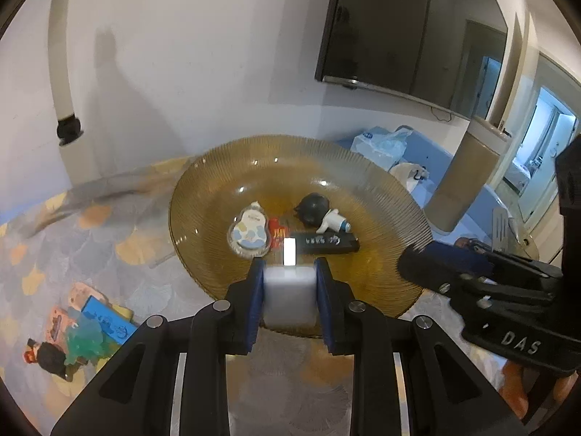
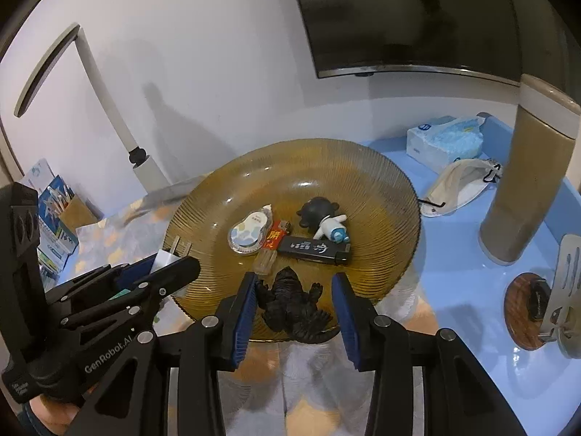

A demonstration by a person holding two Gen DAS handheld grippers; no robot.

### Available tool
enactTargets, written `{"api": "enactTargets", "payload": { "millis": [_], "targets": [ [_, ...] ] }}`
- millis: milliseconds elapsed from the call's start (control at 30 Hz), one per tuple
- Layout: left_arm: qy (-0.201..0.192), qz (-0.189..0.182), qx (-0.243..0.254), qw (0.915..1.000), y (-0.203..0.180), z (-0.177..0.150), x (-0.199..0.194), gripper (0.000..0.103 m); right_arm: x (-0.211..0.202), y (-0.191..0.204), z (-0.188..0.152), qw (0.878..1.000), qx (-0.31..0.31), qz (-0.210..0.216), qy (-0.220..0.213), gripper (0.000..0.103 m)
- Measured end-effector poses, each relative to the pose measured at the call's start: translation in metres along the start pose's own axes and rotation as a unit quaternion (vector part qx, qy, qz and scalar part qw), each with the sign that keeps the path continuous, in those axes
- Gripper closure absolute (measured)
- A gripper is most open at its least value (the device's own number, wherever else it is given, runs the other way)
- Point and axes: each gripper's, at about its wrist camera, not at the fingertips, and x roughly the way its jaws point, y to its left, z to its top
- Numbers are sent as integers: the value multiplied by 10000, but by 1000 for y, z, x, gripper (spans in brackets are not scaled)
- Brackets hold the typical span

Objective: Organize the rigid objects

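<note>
An amber ribbed glass plate (image 1: 203, 189) (image 2: 385, 189) holds a correction tape (image 2: 248, 234), a red lighter (image 2: 274, 239), a black lighter (image 2: 314, 249) and a small black-headed figure (image 2: 321, 216). My left gripper (image 1: 290, 269) (image 2: 159, 269) is shut on a white charger plug (image 1: 288, 298) (image 2: 163, 256), prongs forward, over the plate's near rim. My right gripper (image 2: 294, 283) (image 1: 410, 261) is shut on a black dinosaur toy (image 2: 287, 305), which hangs over the near edge of the plate. The two grippers are side by side.
Left of the plate, several toys and cards (image 1: 83, 330) lie on the patterned cloth. A tall beige cylinder (image 2: 526, 181), a tissue pack (image 2: 443, 141), a face mask (image 2: 457, 189) and a wooden coaster (image 2: 523, 312) sit on the blue surface at right. A desk lamp (image 2: 109, 109) stands behind.
</note>
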Motion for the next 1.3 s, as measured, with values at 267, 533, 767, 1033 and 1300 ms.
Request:
{"api": "enactTargets", "payload": {
  "millis": [267,533,767,1033,1300],
  "targets": [
    [-509,506,99,9974,34,-12,-73,28,-24,-28,-9,9967,548,560,-208,40],
    [-808,1057,-738,9884,108,-67,-159,21,-59,42,-49,9902,-129,1342,-351,28],
    [-431,1285,-872,9869,151,-123,-157,21,-13,141,-101,9829,-1238,1346,229,27],
    [364,1676,-449,9842,157,-155,-108,21,44,161,-133,9802,-1879,361,509,27],
    [325,1616,-255,9860,151,-157,-108,20,48,155,-130,9803,-1808,523,594,21]
  ]
}}
